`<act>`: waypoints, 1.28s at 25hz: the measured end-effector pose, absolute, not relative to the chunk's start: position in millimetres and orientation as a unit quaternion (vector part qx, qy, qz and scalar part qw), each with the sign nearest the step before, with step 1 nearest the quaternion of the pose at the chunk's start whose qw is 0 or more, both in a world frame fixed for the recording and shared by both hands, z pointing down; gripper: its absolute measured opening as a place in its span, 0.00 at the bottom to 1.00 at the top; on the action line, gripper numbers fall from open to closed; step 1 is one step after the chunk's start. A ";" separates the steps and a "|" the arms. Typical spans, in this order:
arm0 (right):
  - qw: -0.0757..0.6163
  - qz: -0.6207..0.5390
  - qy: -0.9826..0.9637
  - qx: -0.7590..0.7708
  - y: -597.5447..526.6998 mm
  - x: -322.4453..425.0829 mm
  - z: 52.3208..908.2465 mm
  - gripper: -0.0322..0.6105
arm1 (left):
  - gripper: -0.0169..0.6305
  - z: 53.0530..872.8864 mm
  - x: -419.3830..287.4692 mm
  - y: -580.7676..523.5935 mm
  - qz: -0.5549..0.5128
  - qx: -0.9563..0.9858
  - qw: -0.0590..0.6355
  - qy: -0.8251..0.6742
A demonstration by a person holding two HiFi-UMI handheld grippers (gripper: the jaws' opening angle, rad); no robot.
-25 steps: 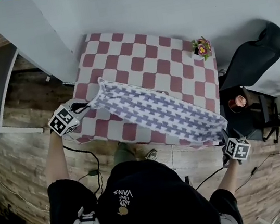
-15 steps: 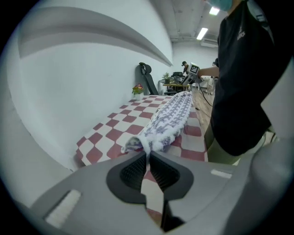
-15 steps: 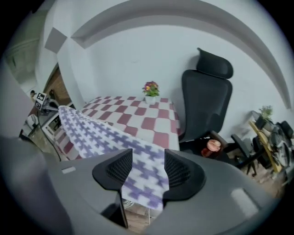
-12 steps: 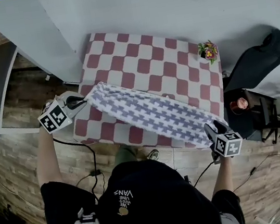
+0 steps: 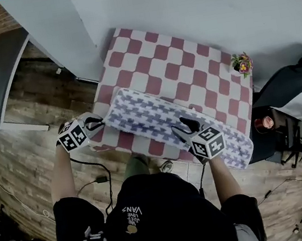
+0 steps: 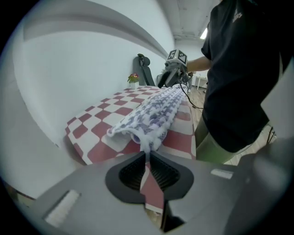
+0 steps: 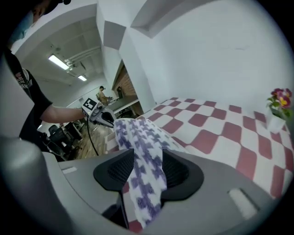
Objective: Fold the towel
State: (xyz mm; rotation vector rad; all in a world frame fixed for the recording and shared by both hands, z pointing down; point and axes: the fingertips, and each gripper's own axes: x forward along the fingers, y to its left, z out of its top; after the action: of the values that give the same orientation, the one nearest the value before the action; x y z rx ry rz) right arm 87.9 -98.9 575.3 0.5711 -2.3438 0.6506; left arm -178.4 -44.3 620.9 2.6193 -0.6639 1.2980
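Left gripper [image 5: 96,123] sits nearest the person at the table's left edge, its jaws pinched together on a corner of the towel [image 5: 150,117]. The right gripper [image 5: 183,126] is over the towel's middle, its jaws closing, with a bunch of the purple-patterned cloth filling the gap and touching both pads.

The towel lies as a long narrow band slanting across the near side of the checked table [image 5: 157,53], so a lengthwise fold looks done, and the end-to-end folds appear still to come. A small flower pot [image 5: 241,64] stands at the far right corner.

How many layers the band has cannot be told. The towel's right end runs to the table edge and is hard to read there.
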 end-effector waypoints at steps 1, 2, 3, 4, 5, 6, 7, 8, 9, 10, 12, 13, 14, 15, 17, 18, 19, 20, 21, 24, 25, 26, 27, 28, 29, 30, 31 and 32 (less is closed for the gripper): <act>0.319 0.241 -0.894 0.205 -102.4 72.6 576.4 0.36 | 0.07 627.8 -180.1 -41.6 0.430 0.870 0.080 -0.227; 0.321 0.234 -0.897 0.195 -107.2 58.0 577.1 0.36 | 0.07 633.1 -181.2 -39.6 0.427 0.869 0.087 -0.234; 0.323 0.227 -0.900 0.185 -112.7 43.5 577.6 0.36 | 0.07 637.0 -181.8 -37.8 0.421 0.869 0.091 -0.241; 0.325 0.220 -0.903 0.176 -118.6 28.9 578.0 0.36 | 0.07 639.8 -181.8 -35.6 0.416 0.870 0.094 -0.247; 0.327 0.212 -0.906 0.166 -124.7 14.1 578.7 0.36 | 0.07 642.0 -181.5 -33.2 0.411 0.871 0.096 -0.250; 0.331 0.203 -0.908 0.156 -131.1 -0.6 579.8 0.36 | 0.07 643.8 -181.4 -30.7 0.408 0.872 0.097 -0.252; 0.336 0.195 -0.910 0.148 -138.1 -15.0 581.5 0.36 | 0.07 645.9 -181.5 -28.1 0.408 0.872 0.097 -0.252; 0.342 0.186 -0.910 0.140 -145.6 -28.7 584.0 0.36 | 0.07 648.4 -182.0 -25.2 0.411 0.871 0.098 -0.251; 0.350 0.178 -0.910 0.134 -153.8 -41.7 587.4 0.36 | 0.07 651.3 -182.2 -22.1 0.417 0.869 0.097 -0.248; 0.358 0.170 -0.909 0.130 -162.5 -53.9 591.9 0.36 | 0.07 654.0 -181.8 -18.9 0.423 0.867 0.095 -0.245; 0.377 0.158 -0.904 0.122 -178.3 -76.7 604.6 0.36 | 0.07 657.5 -179.8 -13.5 0.426 0.867 0.095 -0.240; 0.387 0.155 -0.901 0.118 -184.3 -87.3 612.3 0.36 | 0.07 658.6 -179.5 -11.6 0.423 0.868 0.099 -0.241; 0.395 0.154 -0.898 0.114 -188.6 -97.2 620.0 0.37 | 0.07 659.4 -180.6 -10.6 0.419 0.868 0.104 -0.246; 0.404 0.153 -0.895 0.110 -191.5 -106.3 627.5 0.36 | 0.07 659.8 -183.3 -10.6 0.414 0.867 0.110 -0.253; 0.423 0.146 -0.889 0.100 -193.4 -120.9 641.8 0.37 | 0.07 657.6 -192.9 -13.9 0.401 0.864 0.122 -0.278; 0.433 0.142 -0.885 0.097 -193.5 -125.9 648.7 0.37 | 0.07 654.9 -199.0 -16.7 0.391 0.863 0.128 -0.293; 0.443 0.139 -0.881 0.095 -193.8 -129.4 655.2 0.37 | 0.07 651.6 -205.7 -20.3 0.381 0.861 0.133 -0.308; 0.451 0.136 -0.877 0.095 -194.4 -131.7 660.9 0.37 | 0.07 648.1 -212.7 -24.9 0.372 0.860 0.136 -0.323; 0.458 0.135 -0.873 0.095 -195.0 -133.2 665.6 0.37 | 0.07 644.6 -219.9 -30.7 0.363 0.857 0.137 -0.338; 0.465 0.129 -0.871 0.089 -195.1 -135.3 669.1 0.30 | 0.07 634.4 -238.7 -54.2 0.335 0.849 0.136 -0.385; 0.462 0.125 -0.874 0.083 -193.6 -135.4 666.5 0.14 | 0.07 631.5 -242.8 -63.0 0.326 0.847 0.136 -0.398; 0.456 0.122 -0.878 0.077 -191.2 -135.1 661.7 0.12 | 0.07 628.9 -245.2 -71.5 0.318 0.845 0.135 -0.408; 0.446 0.118 -0.884 0.072 -187.6 -134.5 654.4 0.11 | 0.07 626.3 -245.6 -79.8 0.313 0.844 0.135 -0.414; 0.434 0.113 -0.891 0.067 -182.7 -133.4 644.7 0.10 | 0.07 623.7 -244.2 -88.0 0.309 0.845 0.135 -0.416; 0.421 0.108 -0.899 0.060 -176.5 -131.7 633.1 0.10 | 0.07 622.1 -241.6 -96.1 0.307 0.846 0.134 -0.415; 0.408 0.103 -0.906 0.053 -168.9 -129.0 620.5 0.10 | 0.07 621.8 -238.1 -103.9 0.306 0.848 0.134 -0.411; 0.396 0.097 -0.912 0.045 -160.0 -124.9 607.9 0.10 | 0.07 622.5 -233.6 -111.1 0.306 0.850 0.135 -0.406; 0.385 0.091 -0.918 0.039 -149.9 -119.4 595.9 0.09 | 0.08 623.7 -227.9 -117.5 0.308 0.853 0.136 -0.398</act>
State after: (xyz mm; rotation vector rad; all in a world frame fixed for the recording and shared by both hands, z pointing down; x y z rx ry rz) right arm -119.4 -149.9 595.9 0.1002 -2.3378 0.2309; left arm -227.9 -117.5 623.7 2.4720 -1.1531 0.8914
